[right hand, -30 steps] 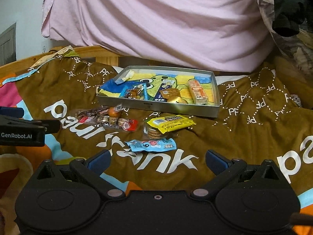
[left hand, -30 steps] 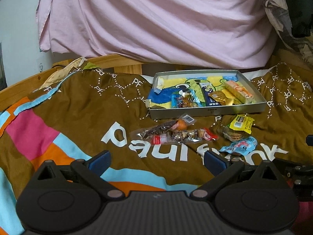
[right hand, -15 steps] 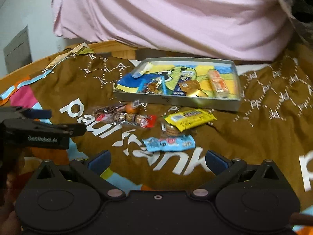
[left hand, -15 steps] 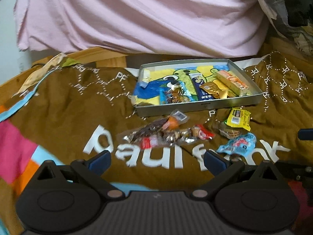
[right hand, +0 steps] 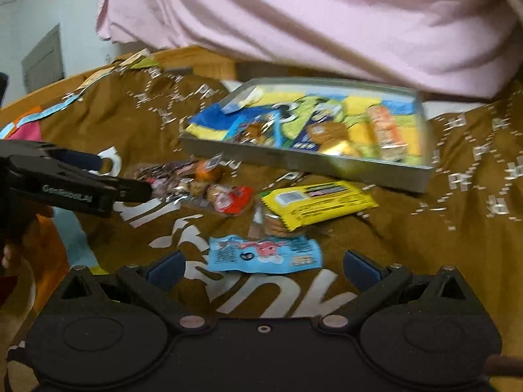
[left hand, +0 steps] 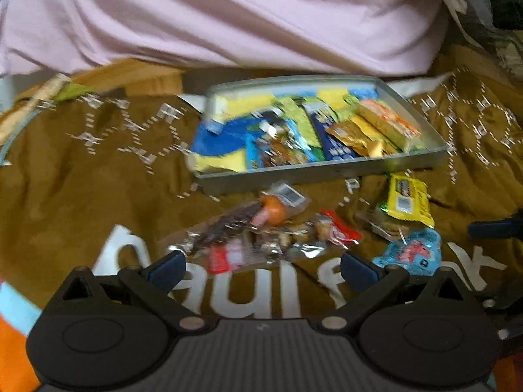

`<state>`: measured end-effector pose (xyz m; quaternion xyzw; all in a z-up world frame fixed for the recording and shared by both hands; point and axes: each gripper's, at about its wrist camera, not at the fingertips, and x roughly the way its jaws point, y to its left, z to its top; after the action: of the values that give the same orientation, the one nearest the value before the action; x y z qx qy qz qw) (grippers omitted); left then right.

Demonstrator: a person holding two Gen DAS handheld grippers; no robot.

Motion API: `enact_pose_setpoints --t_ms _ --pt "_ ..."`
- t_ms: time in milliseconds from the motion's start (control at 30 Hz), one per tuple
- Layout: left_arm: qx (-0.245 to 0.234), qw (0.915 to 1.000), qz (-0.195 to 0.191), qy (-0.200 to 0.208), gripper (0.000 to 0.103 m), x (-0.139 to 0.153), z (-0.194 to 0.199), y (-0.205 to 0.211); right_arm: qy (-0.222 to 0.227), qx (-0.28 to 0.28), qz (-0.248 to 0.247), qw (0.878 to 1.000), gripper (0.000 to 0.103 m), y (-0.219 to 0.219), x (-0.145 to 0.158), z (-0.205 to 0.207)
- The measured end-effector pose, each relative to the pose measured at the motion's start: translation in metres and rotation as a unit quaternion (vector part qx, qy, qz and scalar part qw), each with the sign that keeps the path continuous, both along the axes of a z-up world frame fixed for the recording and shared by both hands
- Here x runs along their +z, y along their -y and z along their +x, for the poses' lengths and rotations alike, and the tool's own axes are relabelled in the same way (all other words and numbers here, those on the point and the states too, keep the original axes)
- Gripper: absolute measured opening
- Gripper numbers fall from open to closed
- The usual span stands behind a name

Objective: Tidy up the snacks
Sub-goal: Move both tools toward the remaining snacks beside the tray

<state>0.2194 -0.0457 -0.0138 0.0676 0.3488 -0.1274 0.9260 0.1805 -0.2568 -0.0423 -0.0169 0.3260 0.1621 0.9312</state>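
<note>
A grey metal tray (left hand: 313, 170) (right hand: 294, 160) with several snack packets in it lies on a brown blanket. In front of it lie loose snacks: a clear packet pile with an orange piece (left hand: 261, 228) (right hand: 196, 183), a yellow packet (left hand: 407, 199) (right hand: 317, 202) over a cookie pack, and a light blue packet (left hand: 412, 251) (right hand: 264, 254). My left gripper (left hand: 261, 266) is open and empty, just short of the clear packets. My right gripper (right hand: 261, 266) is open and empty, just short of the blue packet. The left gripper also shows in the right wrist view (right hand: 85, 179).
A pink cloth (left hand: 228, 16) hangs behind the tray. A wooden bed frame (left hand: 147, 78) runs along the back. The brown blanket (left hand: 81, 179) with white lettering covers the whole surface. Dark patterned fabric (left hand: 483, 9) sits at the far right.
Both grippers have moved forward and down toward the loose snacks, which now look larger and nearer. The jaws have stayed open. The snacks have not moved.
</note>
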Motion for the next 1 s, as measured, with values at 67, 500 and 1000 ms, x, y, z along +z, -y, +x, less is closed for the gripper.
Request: enact_pose_setpoints --t_ms 67,500,1000 --pt "-0.014 0.9997 -0.005 -0.021 0.103 -0.002 0.010 0.002 -0.004 0.002 0.008 1.000 0.102 0.000 -0.004 0.008" --pt "-0.050 0.9957 0.027 -0.073 0.103 -0.023 0.067 0.016 -0.023 -0.047 0.063 0.997 0.082 0.021 -0.025 0.057" --pt "-0.251 0.9565 0.101 -0.110 0.102 -0.021 0.084 0.040 -0.019 -0.048 0.057 0.997 0.060 0.018 -0.022 0.063"
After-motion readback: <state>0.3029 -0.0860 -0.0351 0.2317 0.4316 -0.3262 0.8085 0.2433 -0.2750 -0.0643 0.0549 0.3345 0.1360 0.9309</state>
